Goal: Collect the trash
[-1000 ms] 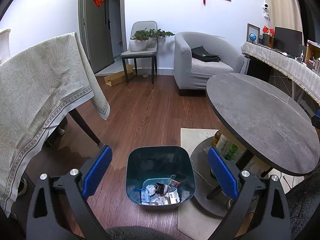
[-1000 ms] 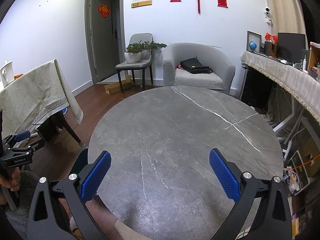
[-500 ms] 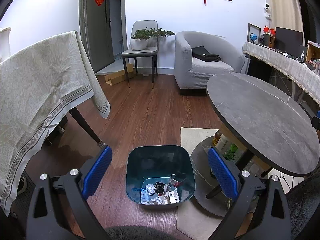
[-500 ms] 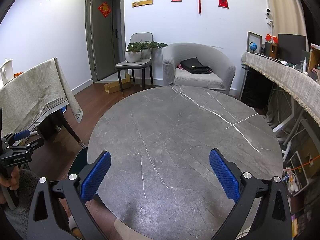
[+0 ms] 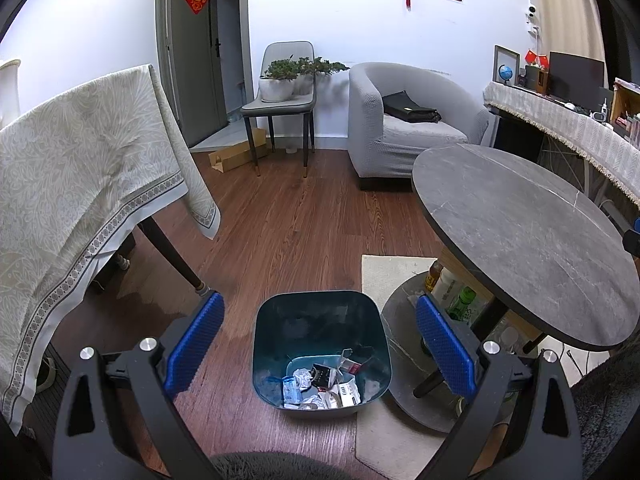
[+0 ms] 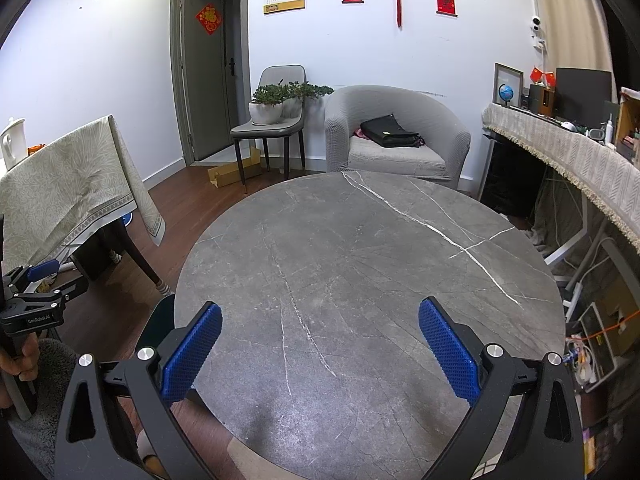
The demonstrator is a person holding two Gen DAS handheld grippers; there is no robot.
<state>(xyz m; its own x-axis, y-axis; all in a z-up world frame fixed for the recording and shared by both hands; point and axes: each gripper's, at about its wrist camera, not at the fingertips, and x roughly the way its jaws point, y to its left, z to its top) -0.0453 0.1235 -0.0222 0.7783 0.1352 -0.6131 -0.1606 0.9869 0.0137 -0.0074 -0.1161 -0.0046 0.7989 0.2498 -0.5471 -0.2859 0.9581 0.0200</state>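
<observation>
Left tongs (image 5: 318, 344) spread wide, holding nothing, above the bin (image 5: 320, 316) at lower centre, trash (image 5: 320, 386) piled inside. Right tongs (image 6: 320, 350) also wide apart over the round worktop (image 6: 360, 280); armchair (image 6: 396, 136) beyond.

Your left gripper (image 5: 319, 344) hangs with its blue pads (image 5: 195, 344) spread wide, holding nothing. Your right gripper (image 6: 319, 354) is equally wide and empty, level with it. Your left hand (image 6: 16, 364) grips its handle at far left.
</observation>
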